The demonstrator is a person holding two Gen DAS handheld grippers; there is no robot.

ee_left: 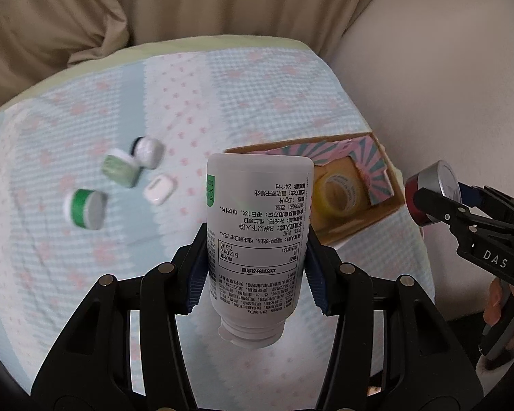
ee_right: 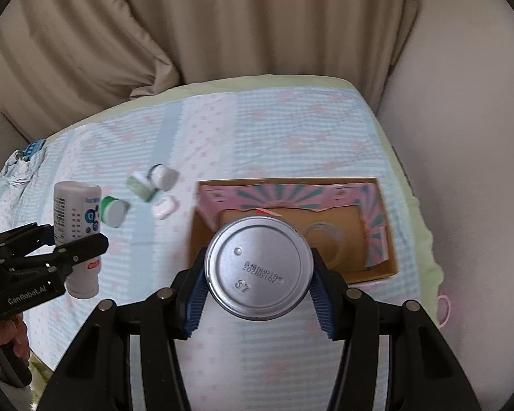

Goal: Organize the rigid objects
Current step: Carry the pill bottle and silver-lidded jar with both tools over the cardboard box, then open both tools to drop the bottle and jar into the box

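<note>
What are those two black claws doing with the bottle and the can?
A person is tidying things into a box. The left gripper holds a white bottle upside down above the bed, and the right gripper holds a can near the box. A tape roll already lies in the box. Four small items wait on the blanket.

Backdrop: beige curtain (ee_right: 257, 17) across the frame's top.
Surface: pale blue dotted quilt (ee_right: 291, 130), centre.
Right edge: cream wall (ee_left: 428, 68).
</note>
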